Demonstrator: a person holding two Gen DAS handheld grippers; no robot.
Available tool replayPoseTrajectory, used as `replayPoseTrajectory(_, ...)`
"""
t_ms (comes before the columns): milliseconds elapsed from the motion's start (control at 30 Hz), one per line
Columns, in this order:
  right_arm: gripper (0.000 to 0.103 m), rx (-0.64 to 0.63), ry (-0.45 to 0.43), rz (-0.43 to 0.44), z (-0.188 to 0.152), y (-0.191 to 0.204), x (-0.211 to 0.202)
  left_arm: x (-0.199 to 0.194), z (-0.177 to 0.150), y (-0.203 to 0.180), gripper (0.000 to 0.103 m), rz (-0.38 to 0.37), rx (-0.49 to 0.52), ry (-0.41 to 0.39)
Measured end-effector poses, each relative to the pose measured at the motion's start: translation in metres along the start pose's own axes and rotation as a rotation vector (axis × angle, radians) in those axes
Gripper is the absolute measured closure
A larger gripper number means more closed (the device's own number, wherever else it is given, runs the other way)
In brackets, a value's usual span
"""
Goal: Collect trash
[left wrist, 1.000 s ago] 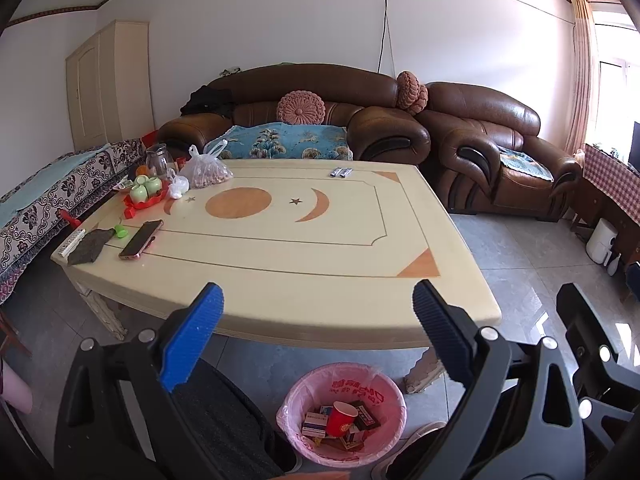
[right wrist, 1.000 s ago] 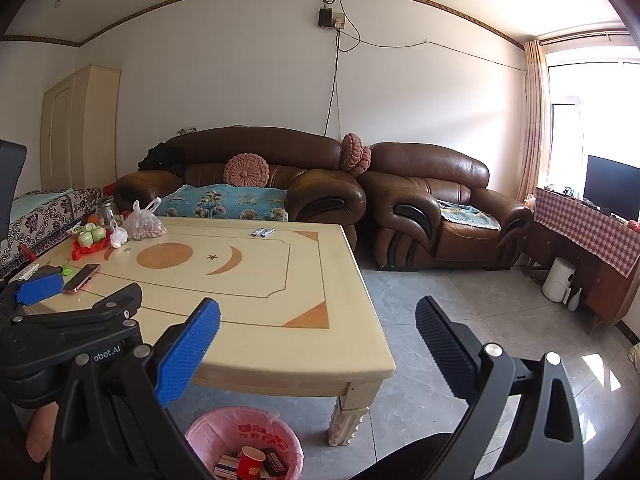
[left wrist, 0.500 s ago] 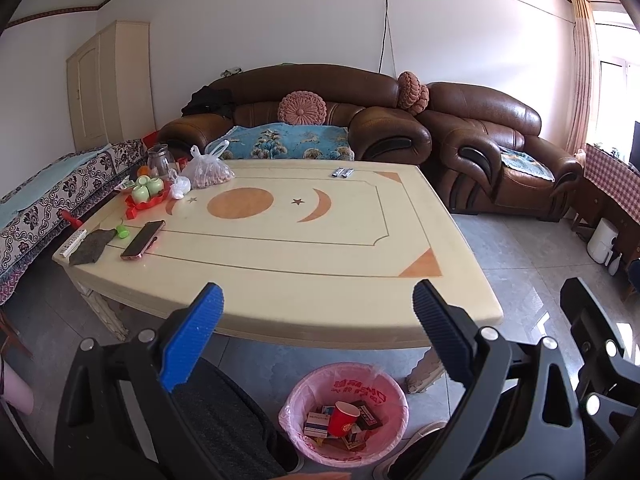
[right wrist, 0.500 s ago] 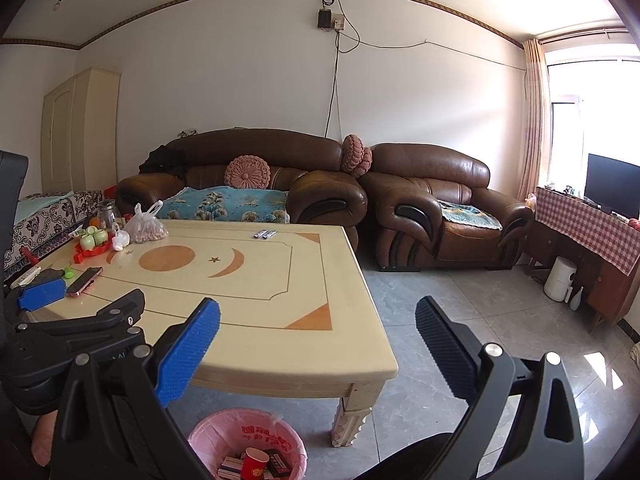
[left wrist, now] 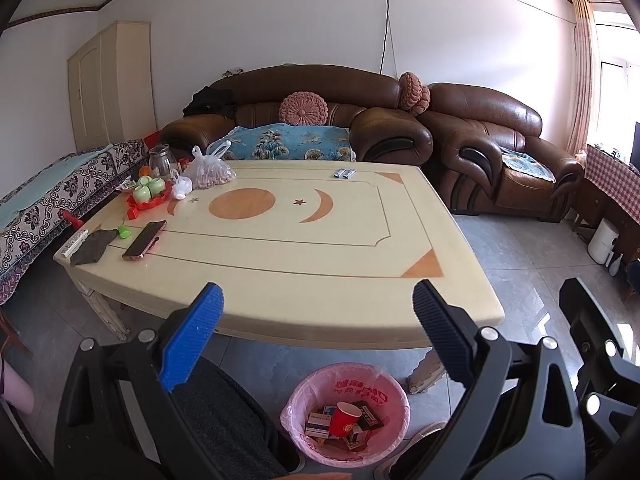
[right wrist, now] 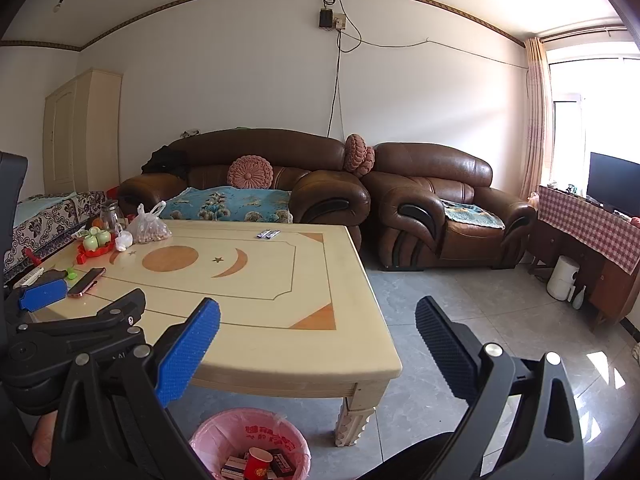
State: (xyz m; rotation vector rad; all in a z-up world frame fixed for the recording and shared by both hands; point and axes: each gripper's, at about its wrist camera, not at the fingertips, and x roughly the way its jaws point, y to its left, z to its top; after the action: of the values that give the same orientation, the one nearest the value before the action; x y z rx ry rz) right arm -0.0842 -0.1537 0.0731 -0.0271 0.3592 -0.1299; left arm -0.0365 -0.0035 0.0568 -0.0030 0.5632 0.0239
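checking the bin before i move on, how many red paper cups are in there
1: a red paper cup lies in the pink-lined trash bin on the floor by the table's near edge, among small boxes. Others could be buried underneath.
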Motion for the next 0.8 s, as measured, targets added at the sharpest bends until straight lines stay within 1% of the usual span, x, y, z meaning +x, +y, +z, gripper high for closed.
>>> replayPoseTrajectory(800,0.007,-0.002,-0.004,0.0,0.0005,0.003,-0.0008,-0.002,0.0042,0.0027,0.01,0.0,-0.002,-0.002)
